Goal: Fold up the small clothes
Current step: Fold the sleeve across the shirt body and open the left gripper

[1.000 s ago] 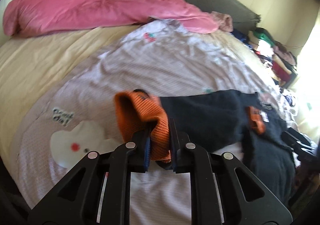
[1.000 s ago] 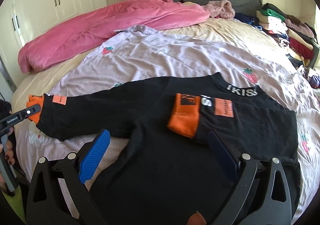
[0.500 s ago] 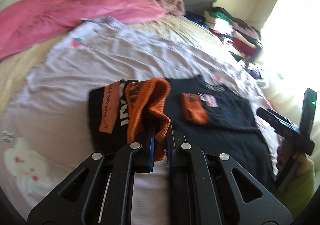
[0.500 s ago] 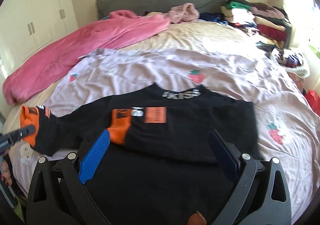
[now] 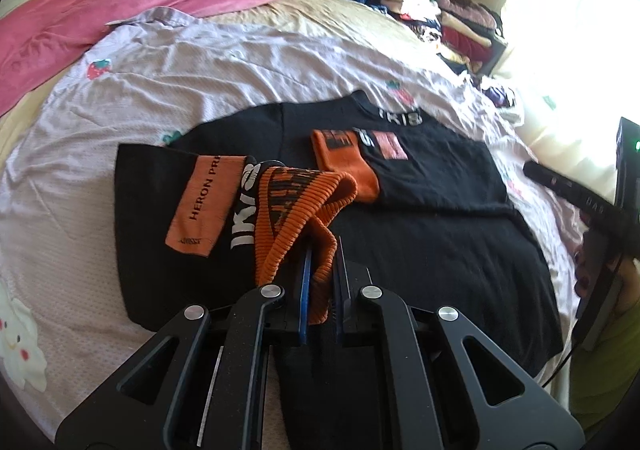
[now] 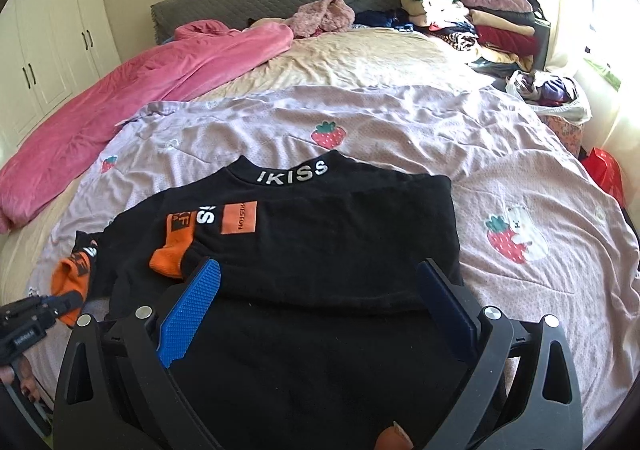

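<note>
Over the black sweater [image 5: 420,234] on the bed, left tool [image 5: 320,274] is clamped on the orange cuff [image 5: 304,210] to fold that sleeve inward, while right tool [image 6: 320,310] hangs released.

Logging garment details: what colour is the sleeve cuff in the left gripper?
Orange with black lettering, clearest in the left wrist view: cuff.

The right claw [image 6: 320,310] gapes wide over the black sweater [image 6: 320,250] (one orange cuff [image 6: 172,250] folded across its chest)

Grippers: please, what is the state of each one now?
Left gripper: closed on the orange cuff of the black sweater.
Right gripper: open, holding nothing.
</note>
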Demonstrator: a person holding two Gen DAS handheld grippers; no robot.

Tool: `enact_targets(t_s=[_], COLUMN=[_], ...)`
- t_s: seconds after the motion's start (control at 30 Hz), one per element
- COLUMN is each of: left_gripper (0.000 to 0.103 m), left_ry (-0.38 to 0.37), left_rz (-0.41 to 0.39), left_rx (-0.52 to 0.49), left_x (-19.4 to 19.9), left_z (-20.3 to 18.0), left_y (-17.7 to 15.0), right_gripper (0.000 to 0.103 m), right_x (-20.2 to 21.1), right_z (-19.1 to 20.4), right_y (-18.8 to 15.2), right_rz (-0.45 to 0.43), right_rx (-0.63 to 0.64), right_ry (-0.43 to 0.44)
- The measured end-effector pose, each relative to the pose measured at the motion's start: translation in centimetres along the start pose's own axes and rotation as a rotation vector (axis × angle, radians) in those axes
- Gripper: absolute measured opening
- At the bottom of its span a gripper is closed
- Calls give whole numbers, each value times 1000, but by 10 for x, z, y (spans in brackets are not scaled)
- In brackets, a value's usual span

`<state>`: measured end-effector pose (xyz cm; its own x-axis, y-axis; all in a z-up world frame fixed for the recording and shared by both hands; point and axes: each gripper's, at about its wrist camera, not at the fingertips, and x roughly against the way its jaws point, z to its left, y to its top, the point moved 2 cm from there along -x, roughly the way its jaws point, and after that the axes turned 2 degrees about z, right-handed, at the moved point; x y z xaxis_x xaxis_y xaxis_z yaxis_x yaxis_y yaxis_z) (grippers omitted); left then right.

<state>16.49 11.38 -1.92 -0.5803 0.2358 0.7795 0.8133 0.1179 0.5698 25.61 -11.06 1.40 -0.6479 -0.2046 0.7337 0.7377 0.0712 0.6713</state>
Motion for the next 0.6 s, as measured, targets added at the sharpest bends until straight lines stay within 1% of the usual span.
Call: enact_targets(t_s=[0.2,0.3,0.37,0.4,0.43,0.47,0.5,0.6], left_gripper=[3,5,6,11,19,23,26,26], left_ry=[-7,-39,-58,-65,-72,-80,-87,-88], left_rz=[32,69,53,49,44,44,44,18], left_rx=[-15,-6,-9,-10,-7,-4,-2,4], left_x=[-9,-13,-8,-6,-4,-1,3,16], left_z=[-4,-6,-9,-11,-12,-13,-13,-11], left_y=[-8,-13,-15,-15,-16,-17,-17,-18], right_gripper=[98,98,98,98,98,98,98,98], right_x=[4,6,11,13,15,17,19,23], right_z=[-2,-2,0,2,3,5,7,17], right_y=[-4,-5,-8,-8,-9,-10,-10,-12], right_rz=[0,3,3,1,0,1,-1,-8], right_rx=[-5,-18,-7,-1,2,9,15,43], right_ry=[3,10,12,5,7,17,19,32])
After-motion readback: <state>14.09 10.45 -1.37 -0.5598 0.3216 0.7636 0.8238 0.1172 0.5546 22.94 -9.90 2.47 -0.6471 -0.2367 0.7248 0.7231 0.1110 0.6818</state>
